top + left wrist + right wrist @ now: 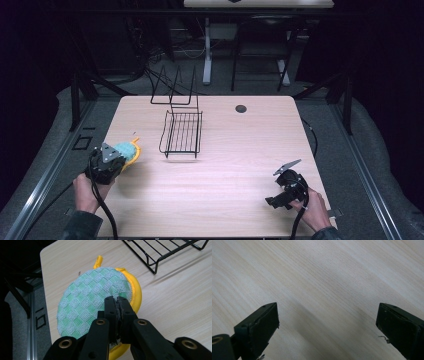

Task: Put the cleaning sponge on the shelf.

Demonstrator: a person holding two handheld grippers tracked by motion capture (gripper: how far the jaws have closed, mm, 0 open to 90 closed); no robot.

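— Pot holder (pixel 92 300), round, green-checked with a yellow rim: pinched at its near edge by the left hand-held gripper (pixel 117 301), jaws pressed together on the fabric.

— Lifted or lying flat?

— Cannot tell for certain; tilted up ahead of the jaws, yellow loop (pixel 98 261) at the far end, pale worktop (pixel 175 297) beyond and beneath.

— Seen from above?

— Same pot holder (pixel 127 151) just ahead of the left hand-held gripper (pixel 117 159), near the left edge of the worktop (pixel 235 165), hand (pixel 86 192) behind the gripper body.

— Anything else close by?

— Black wire rack (pixel 182 133) ahead and to the right of that gripper, apart from the pot holder; a corner of the wire rack (pixel 162 252) at the top of the left gripper view.

— And the other side?

— Right hand-held gripper (pixel 275 201) low over the worktop's near right part, well apart from the pot holder and rack. Jaws spread wide in the right gripper view (pixel 328 327), bare wood (pixel 324 290) between them, nothing held.
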